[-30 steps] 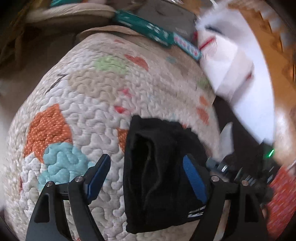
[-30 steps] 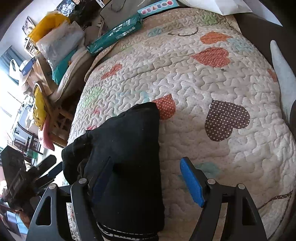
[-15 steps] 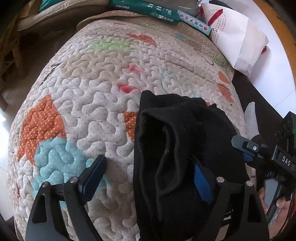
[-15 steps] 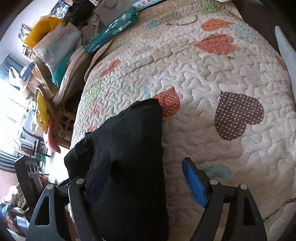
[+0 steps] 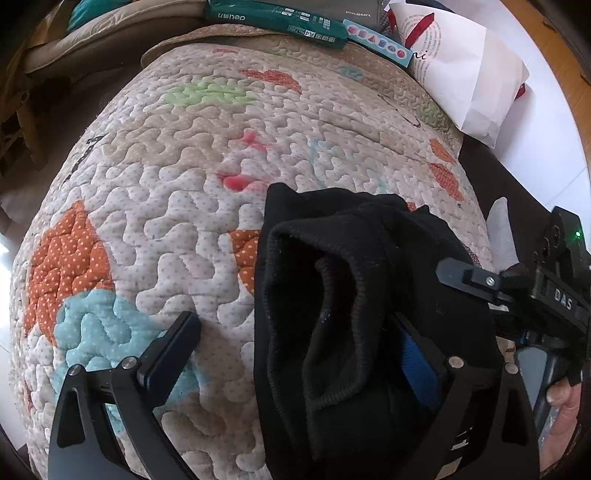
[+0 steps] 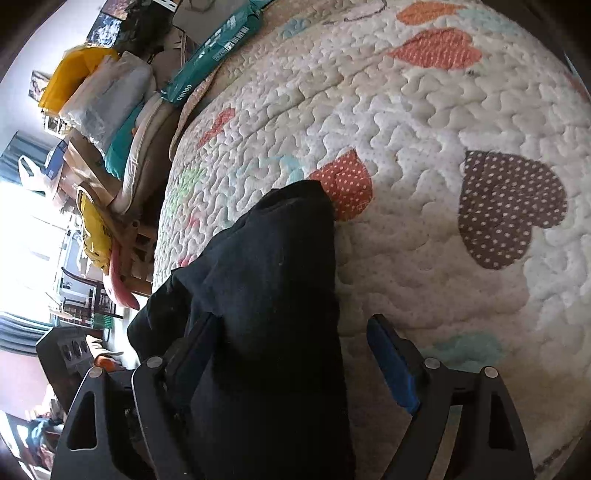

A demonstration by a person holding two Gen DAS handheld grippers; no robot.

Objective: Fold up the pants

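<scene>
Black pants (image 5: 351, 314) lie folded in a thick bundle on a quilt (image 5: 184, 166) with coloured hearts. My left gripper (image 5: 295, 350) straddles the bundle's left edge, its jaws opening. Its left finger stands free on the quilt; cloth drapes over the blue pad of its right finger. In the right wrist view the pants (image 6: 266, 295) run from the bottom edge up to an orange heart. My right gripper (image 6: 291, 354) is opening too, with its left finger tucked against the cloth and its blue right pad clear of it. The right gripper's body (image 5: 535, 295) and a hand (image 5: 561, 406) show at the right of the left wrist view.
A green packet (image 5: 277, 18) and a white paper bag (image 5: 461, 74) lie at the quilt's far edge. Stacked bags and cushions (image 6: 103, 92) crowd a wooden stand left of the bed. Bare quilt (image 6: 443, 110) stretches right of the pants. A dark edge borders the quilt's right side.
Both grippers sank toward the quilt and their jaws spread wider. The pants bundle settled onto the quilt and now fills more of both views.
</scene>
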